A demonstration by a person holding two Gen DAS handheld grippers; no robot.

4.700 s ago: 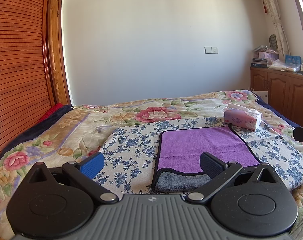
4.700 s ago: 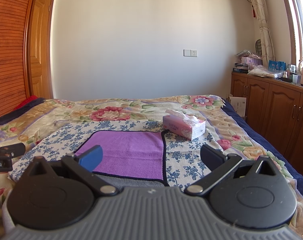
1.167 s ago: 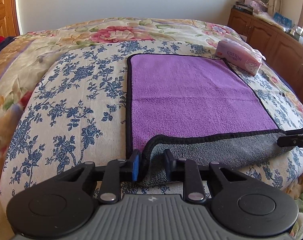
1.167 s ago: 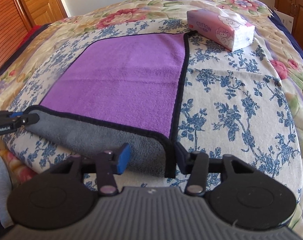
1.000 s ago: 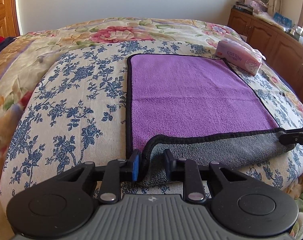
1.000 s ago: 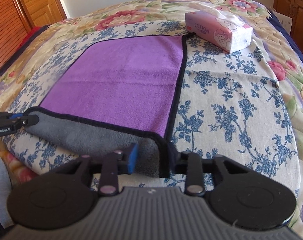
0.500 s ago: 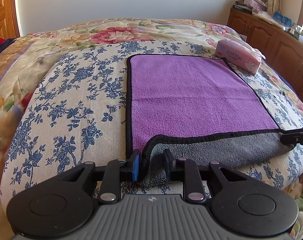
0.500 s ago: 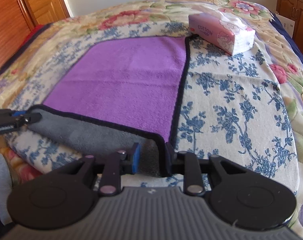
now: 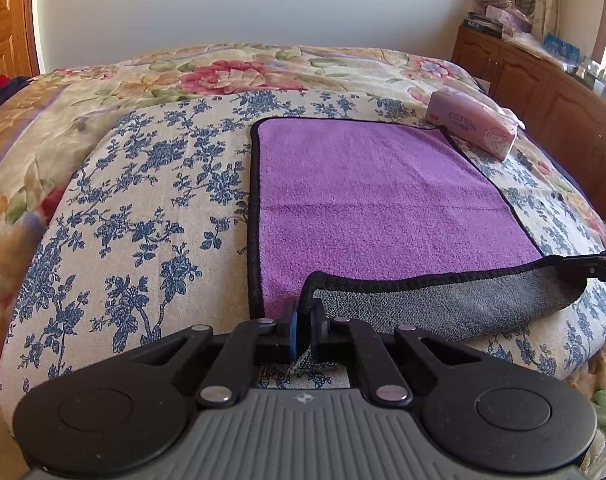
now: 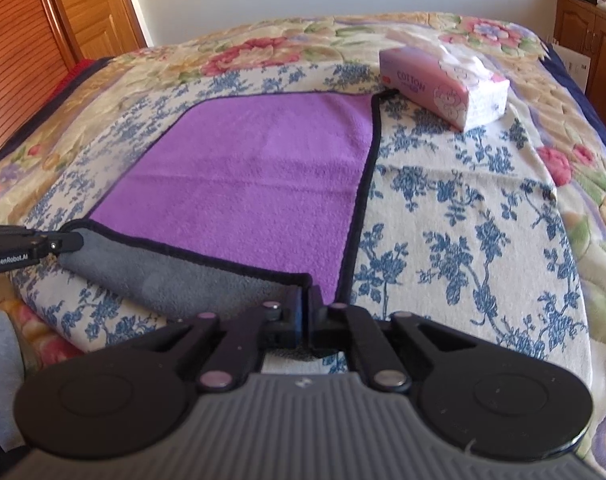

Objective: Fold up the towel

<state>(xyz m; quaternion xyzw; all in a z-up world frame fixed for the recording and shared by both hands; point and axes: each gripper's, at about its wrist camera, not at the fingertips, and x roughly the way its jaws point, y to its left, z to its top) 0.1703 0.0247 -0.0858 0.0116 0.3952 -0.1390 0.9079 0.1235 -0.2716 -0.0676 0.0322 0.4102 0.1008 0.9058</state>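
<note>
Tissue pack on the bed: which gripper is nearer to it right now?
Right. The right gripper pinches the towel corner on the tissue pack side; the left gripper holds the opposite near corner, farther across.

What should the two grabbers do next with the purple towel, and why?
Probably lift both near corners together and carry them toward the far edge by the pink tissue pack. The left hand-held gripper and the right hand-held gripper are each shut on a near corner of the purple towel with black trim, its grey underside already turned up, while the rest lies flat on the floral bedspread.
</note>
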